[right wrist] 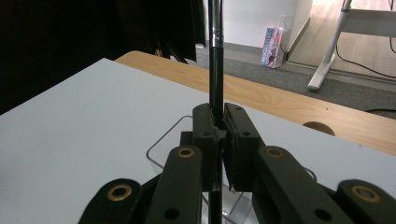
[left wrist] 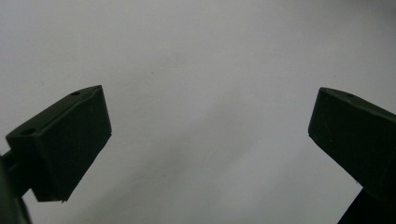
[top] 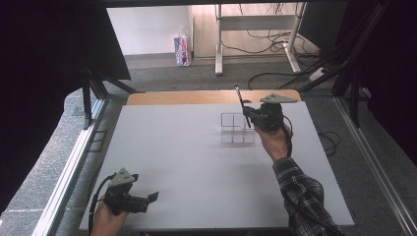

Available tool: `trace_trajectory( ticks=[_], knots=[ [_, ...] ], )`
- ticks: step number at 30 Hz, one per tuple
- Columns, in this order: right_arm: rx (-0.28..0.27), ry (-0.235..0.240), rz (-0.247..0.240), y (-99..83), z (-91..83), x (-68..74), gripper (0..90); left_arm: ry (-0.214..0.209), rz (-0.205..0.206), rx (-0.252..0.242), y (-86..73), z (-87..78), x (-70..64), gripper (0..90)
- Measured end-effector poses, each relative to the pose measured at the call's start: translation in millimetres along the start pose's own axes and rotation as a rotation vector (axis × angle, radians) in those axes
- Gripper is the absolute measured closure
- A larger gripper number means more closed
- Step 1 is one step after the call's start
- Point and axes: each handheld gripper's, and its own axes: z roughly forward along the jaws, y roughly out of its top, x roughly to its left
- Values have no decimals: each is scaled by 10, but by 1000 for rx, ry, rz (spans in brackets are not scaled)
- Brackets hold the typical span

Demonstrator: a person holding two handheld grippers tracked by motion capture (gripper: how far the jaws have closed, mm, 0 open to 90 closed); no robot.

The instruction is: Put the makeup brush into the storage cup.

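My right gripper (top: 248,114) is shut on a thin dark pen-like stick (top: 240,100), held upright and slightly tilted just above a clear plastic compartment box (top: 236,129) at the table's far middle. In the right gripper view the jaws (right wrist: 219,127) clamp the stick (right wrist: 215,56) low on its shaft, which carries a metal band, and the box's rim (right wrist: 161,150) shows beneath them. At the near left corner my left gripper (top: 149,200) rests low and open; in its own view (left wrist: 210,126) its jaws stand wide apart over bare white tabletop.
The white tabletop (top: 187,157) ends in a wooden strip (top: 196,97) at the far edge. Beyond it on the floor are a pink carton (top: 182,50), a desk frame's white legs (top: 219,44) and loose cables (top: 275,76). Dark curtains hang on both sides.
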Motion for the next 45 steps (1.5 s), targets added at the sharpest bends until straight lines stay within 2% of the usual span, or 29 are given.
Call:
trace_trajectory(
  ticks=[33,45],
  knots=[
    [-2,-20,2,93,385,14,834,-9,8,7,-3,10,-9,0],
    [13,-39,4,-4,463,-34,834,-15,13,14,-4,17,-13,0]
  ],
)
